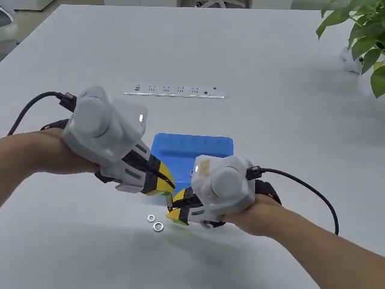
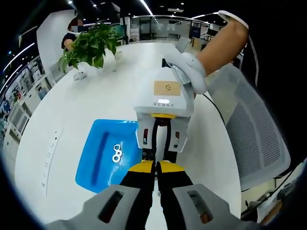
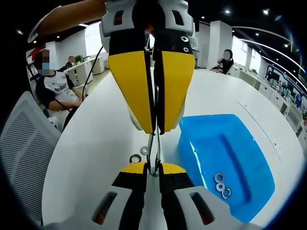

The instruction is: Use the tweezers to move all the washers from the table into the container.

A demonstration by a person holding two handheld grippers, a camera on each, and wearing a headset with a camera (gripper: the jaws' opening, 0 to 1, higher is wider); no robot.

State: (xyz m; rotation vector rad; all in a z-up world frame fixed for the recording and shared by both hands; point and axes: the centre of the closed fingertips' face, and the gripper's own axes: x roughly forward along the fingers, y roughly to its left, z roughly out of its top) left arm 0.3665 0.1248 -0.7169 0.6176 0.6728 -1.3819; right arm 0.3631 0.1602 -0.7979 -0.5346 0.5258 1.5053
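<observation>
The left gripper and right gripper both seem to pinch the thin tweezers, tip to tip. Two washers lie on the table beside the blue container (a few sit inside). With two pinches pulling, the tweezers may twist and fall.

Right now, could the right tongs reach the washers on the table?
Probably yes: the washers lie bare just beside the right tongs, though the left tongs also pinch the tweezers and should release first.
</observation>
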